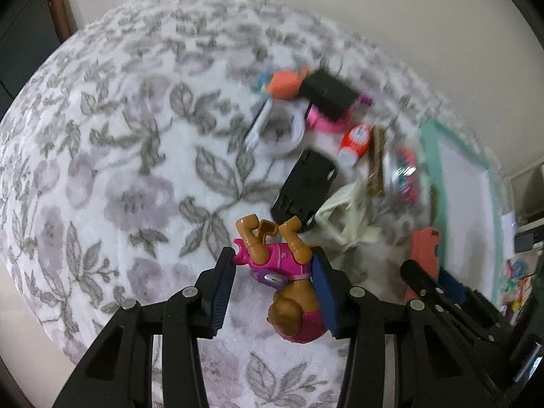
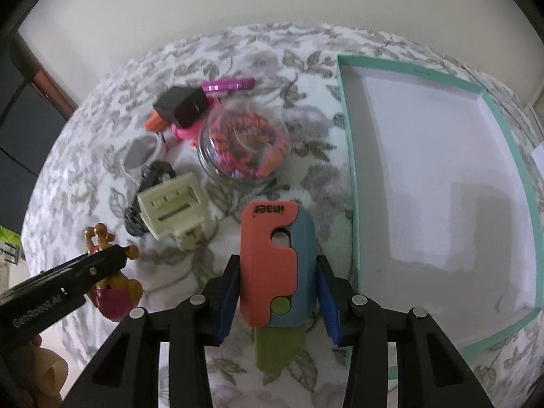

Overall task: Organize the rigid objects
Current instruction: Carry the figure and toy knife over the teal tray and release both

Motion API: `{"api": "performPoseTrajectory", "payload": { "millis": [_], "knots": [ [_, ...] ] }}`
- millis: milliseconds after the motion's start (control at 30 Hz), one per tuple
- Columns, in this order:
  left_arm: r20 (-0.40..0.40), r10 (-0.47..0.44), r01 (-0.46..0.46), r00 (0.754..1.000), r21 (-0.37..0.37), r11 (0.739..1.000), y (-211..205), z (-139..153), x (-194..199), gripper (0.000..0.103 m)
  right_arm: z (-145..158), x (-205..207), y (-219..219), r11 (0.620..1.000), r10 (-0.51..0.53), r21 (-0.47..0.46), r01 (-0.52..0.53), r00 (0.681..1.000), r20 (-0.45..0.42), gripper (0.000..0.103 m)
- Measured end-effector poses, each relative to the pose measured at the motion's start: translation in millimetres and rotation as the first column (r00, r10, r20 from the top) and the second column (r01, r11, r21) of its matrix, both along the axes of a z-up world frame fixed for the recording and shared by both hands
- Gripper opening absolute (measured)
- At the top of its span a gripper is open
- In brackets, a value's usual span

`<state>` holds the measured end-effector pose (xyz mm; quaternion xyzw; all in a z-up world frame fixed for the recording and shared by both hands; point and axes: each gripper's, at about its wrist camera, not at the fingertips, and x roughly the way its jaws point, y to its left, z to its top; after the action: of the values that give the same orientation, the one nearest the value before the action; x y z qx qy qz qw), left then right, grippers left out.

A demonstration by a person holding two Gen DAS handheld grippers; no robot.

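Left wrist cam shows the left claw [image 1: 272, 272] clamped on the brown-and-pink plastic puppy figure [image 1: 282, 272], upside down, legs pointing away, blue pads pressed on both sides of it. That cam is pretty blurry on the pile behind. Right wrist cam is the only one w/ a clear look into the teal-rimmed cardboard box [image 2: 350, 170]: white floor, nothing in it, sitting to the right on the floral fleece blanket [image 2: 102, 156]. Same cam has the right claw [image 2: 277, 292] closed on the coral-and-blue plastic toy knife [image 2: 272, 261], green blade tip pointing back toward the cam, just left of the box wall. Puppy figure shows there too at lower left, partly behind the other claw. Also the clear round container [image 2: 243, 142] holds orange/pink braided cords, w/ a cream plastic block [image 2: 173, 209] and black charger cube [image 2: 182, 105] near it.
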<state>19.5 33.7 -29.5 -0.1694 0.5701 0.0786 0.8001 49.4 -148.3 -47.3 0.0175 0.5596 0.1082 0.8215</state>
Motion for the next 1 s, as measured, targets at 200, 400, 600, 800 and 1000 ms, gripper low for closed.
{"api": "performPoseTrajectory", "payload": {
  "millis": [200, 400, 600, 800, 1000],
  "knots": [
    [0.213, -0.002, 0.012, 0.977, -0.045, 0.999, -5, 66, -3, 0.047, 52, -1, -9, 0.996, -0.053, 0.082, 0.042, 0.990, 0.133, 0.045],
    [0.338, -0.069, 0.084, 0.938, -0.031, 0.996, -43, 114, 21, 0.047, 110, 2, -31, 0.994, -0.105, 0.069, 0.090, 0.959, 0.264, 0.045],
    [0.387, -0.109, 0.145, 0.916, -0.065, 0.987, -80, 126, 47, 0.047, 140, 20, -73, 0.969, -0.247, 0.103, 0.226, 0.920, 0.303, 0.045],
    [0.399, -0.161, 0.208, 0.903, -0.078, 0.975, -116, 112, 72, 0.047, 151, 35, -108, 0.954, -0.299, 0.088, 0.287, 0.885, 0.357, 0.045],
    [0.380, -0.225, 0.272, 0.897, -0.075, 0.959, -149, 91, 96, 0.047, 133, 57, -136, 0.933, -0.353, 0.057, 0.355, 0.872, 0.338, 0.045]
  ]
}}
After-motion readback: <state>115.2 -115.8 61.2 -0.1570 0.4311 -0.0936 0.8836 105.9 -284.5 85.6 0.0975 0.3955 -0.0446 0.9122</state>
